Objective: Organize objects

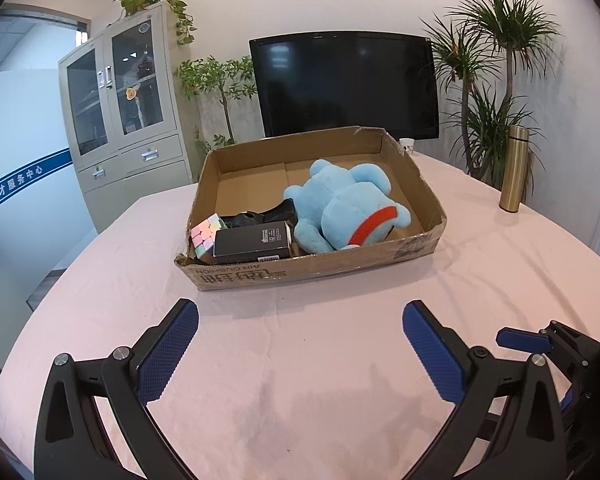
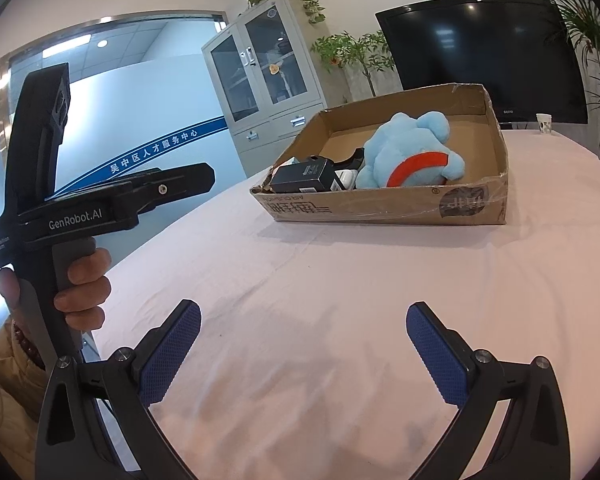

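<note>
A shallow cardboard box [image 1: 300, 272] stands on the pink-covered table [image 1: 300, 360]. Inside lie a blue plush toy with a red collar [image 1: 340, 208], a black carton [image 1: 252, 242], a pastel puzzle cube [image 1: 206, 236] and a dark object [image 1: 268, 214] behind the carton. My left gripper [image 1: 300, 340] is open and empty, hovering over the cloth in front of the box. My right gripper [image 2: 303, 344] is open and empty too, to the right of the left one; its view shows the box [image 2: 380, 206], plush [image 2: 408, 152] and carton [image 2: 304, 176].
A gold flask [image 1: 514, 170] stands at the table's right edge. A paper cup [image 2: 544, 122] sits behind the box. A black monitor [image 1: 346, 80], a grey cabinet [image 1: 124, 112] and potted plants [image 1: 496, 60] stand beyond the table. The left tool's handle [image 2: 60, 216] is at the right view's left.
</note>
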`<act>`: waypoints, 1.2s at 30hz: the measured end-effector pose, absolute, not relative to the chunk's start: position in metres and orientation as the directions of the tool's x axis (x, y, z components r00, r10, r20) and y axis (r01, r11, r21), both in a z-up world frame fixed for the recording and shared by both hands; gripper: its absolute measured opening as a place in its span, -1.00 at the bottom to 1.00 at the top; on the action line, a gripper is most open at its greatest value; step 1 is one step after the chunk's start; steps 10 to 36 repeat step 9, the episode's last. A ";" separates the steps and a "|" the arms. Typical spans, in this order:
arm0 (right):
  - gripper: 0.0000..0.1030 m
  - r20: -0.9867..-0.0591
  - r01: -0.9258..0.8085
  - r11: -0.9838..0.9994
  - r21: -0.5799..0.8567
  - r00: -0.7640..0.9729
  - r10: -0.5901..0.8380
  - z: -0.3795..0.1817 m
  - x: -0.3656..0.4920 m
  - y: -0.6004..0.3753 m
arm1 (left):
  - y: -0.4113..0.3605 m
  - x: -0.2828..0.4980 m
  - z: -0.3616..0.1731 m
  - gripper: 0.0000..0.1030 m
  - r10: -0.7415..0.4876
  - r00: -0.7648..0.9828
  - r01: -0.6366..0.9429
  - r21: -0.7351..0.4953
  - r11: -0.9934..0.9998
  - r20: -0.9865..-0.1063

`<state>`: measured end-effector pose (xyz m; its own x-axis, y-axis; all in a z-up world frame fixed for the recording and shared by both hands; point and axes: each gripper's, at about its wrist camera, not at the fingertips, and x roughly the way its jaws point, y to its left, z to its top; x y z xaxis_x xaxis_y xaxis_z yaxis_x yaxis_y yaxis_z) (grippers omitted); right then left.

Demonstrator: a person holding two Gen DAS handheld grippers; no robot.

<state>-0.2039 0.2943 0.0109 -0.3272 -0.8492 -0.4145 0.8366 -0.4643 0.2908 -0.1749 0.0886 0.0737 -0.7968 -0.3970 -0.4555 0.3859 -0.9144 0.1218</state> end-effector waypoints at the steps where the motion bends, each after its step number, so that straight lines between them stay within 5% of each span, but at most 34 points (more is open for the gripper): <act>1: 1.00 -0.415 0.836 -0.465 0.291 -0.327 -0.849 0.011 -0.204 0.294 | 0.089 -0.175 0.073 0.98 -0.397 -0.796 0.386 0.122 -0.915 -0.457; 36: 1.00 -0.415 0.834 -0.468 0.294 -0.329 -0.848 0.010 -0.205 0.296 | 0.088 -0.177 0.071 0.98 -0.394 -0.795 0.380 0.129 -0.916 -0.462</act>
